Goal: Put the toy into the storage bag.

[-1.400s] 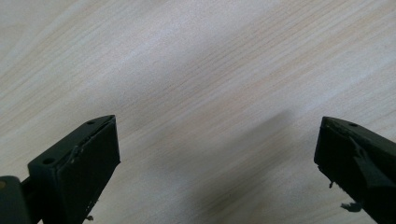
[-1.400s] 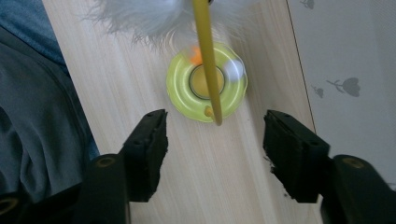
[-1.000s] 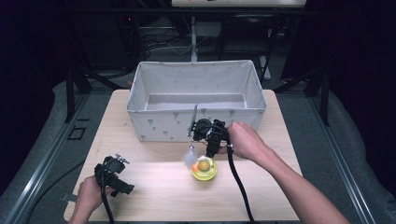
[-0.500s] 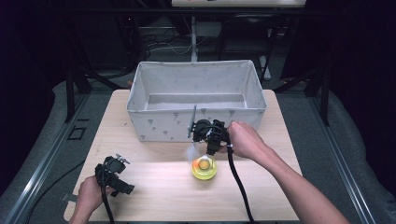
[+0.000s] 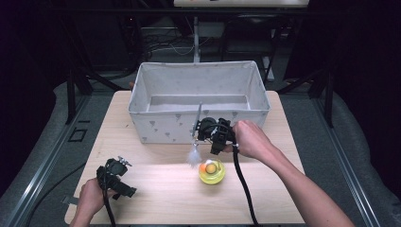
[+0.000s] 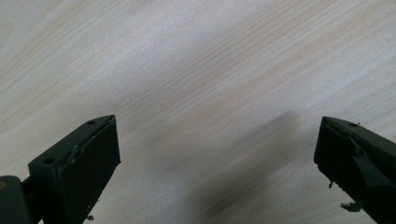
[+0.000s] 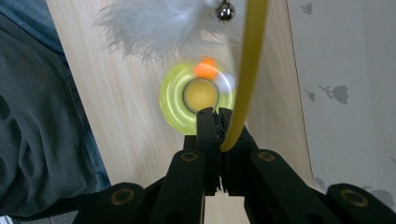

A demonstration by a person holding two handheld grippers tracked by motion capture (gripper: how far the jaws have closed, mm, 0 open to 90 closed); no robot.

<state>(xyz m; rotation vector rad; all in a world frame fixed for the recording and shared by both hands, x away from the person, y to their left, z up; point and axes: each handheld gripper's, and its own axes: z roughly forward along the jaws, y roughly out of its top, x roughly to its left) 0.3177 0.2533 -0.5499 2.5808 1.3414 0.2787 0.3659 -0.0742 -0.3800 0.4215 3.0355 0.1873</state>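
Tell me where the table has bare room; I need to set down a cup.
Free: the table between the left claw and the yellow toy, also the strip left of the fabric bin. Crowded: between bin and toy, where the right claw dangles a feather wand.

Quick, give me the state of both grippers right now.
Left gripper: open, empty, over bare table.
Right gripper: shut on the yellow wand of a feather toy.
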